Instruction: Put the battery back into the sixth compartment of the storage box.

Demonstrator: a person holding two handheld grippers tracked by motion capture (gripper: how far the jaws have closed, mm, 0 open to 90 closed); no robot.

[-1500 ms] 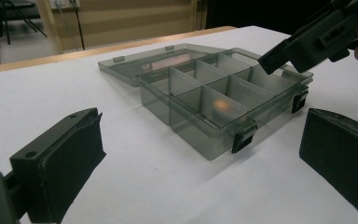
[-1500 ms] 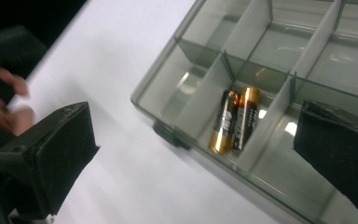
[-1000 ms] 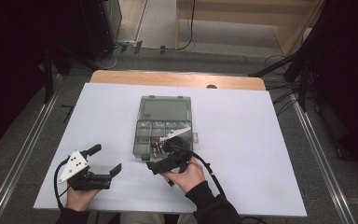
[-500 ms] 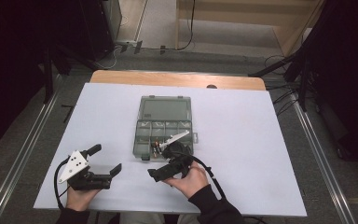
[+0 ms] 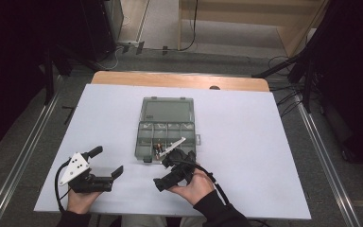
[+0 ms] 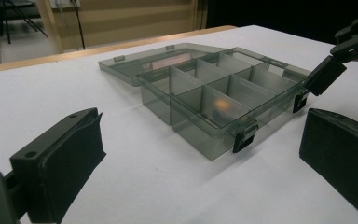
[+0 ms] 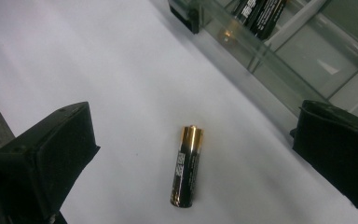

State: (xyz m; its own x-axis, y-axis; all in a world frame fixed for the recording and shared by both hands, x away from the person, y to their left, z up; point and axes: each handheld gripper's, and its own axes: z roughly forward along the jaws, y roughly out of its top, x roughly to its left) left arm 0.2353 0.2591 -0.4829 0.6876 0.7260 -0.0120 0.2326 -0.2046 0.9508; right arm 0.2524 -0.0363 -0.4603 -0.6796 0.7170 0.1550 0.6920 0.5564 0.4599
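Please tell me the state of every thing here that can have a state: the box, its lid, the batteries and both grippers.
Compartment box: open, on the table.
Lid: folded back flat.
Latches: undone.
Loose battery: lying on its side on the table, outside the box, between the right gripper's fingers, not held.
Batteries in box: lying in a front compartment.
Left gripper: open, holding nothing.
Right gripper: open, over the loose battery.

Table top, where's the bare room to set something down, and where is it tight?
Bare white table lies right of the organizer box, left of it, and beyond its open lid. It is crowded at the box's near edge, where the right gripper hovers over a loose battery.
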